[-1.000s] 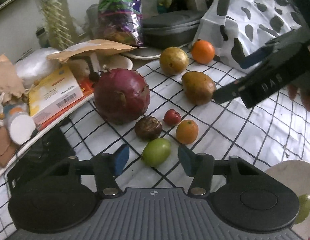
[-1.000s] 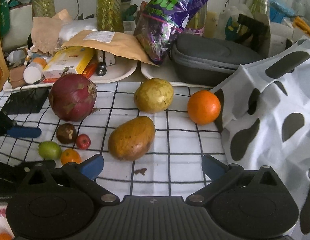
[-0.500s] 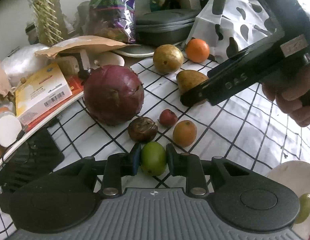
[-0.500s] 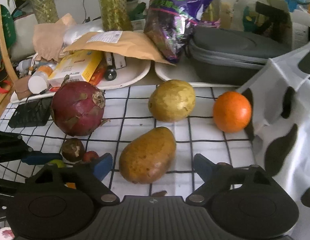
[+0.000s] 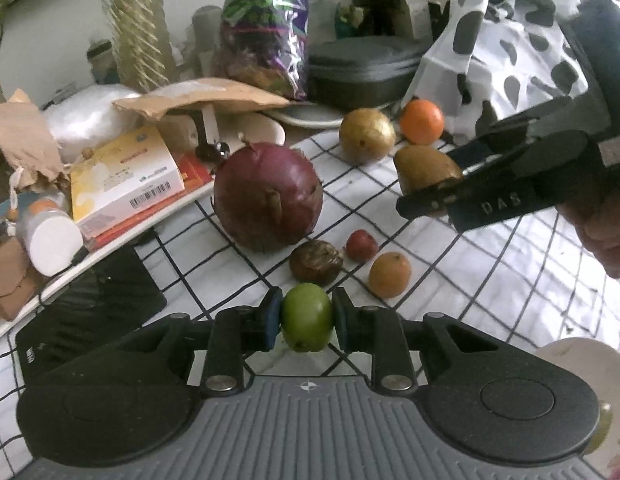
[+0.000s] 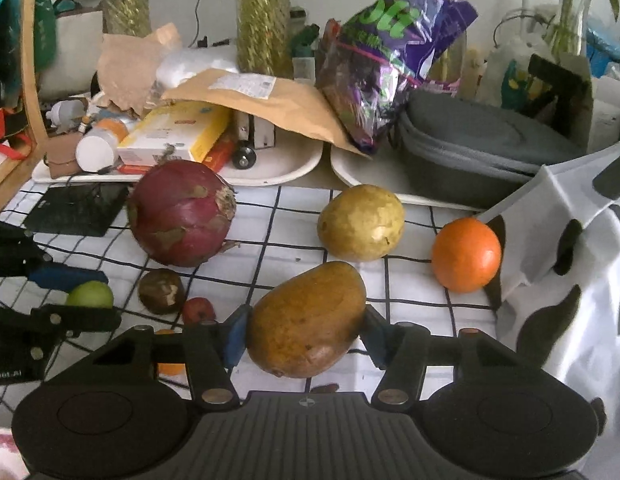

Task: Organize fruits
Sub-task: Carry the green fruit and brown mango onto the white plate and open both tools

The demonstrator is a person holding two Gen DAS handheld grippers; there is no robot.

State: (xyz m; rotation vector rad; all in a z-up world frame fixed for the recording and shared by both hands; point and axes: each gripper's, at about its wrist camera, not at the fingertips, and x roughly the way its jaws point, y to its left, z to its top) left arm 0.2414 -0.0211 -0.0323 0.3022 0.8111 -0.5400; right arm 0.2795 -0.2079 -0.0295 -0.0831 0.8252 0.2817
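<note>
My left tool (image 5: 306, 317) is clamped on the small green fruit (image 5: 307, 316), both blue pads pressed against its sides just above the checked cloth (image 5: 490, 280) on the counter. My right tool (image 6: 304, 332) is closing around the brown mango (image 6: 306, 320); the mango sits between its fingers, the pads right at its flanks, and I cannot tell if they press yet. Just beyond the green fruit lie a dark brown wrinkled fruit (image 5: 316, 261), a small red fruit (image 5: 361, 245) and a small orange fruit (image 5: 390, 274), close together. Behind them stands the big purple-red fruit (image 5: 268, 196). Farther back are a round yellow fruit (image 6: 361, 222) and an orange (image 6: 466, 254) beside the spotted cloth (image 6: 582, 280). A cluttered tray (image 6: 278, 168) and a grey case (image 6: 470, 152) line the far edge.
</note>
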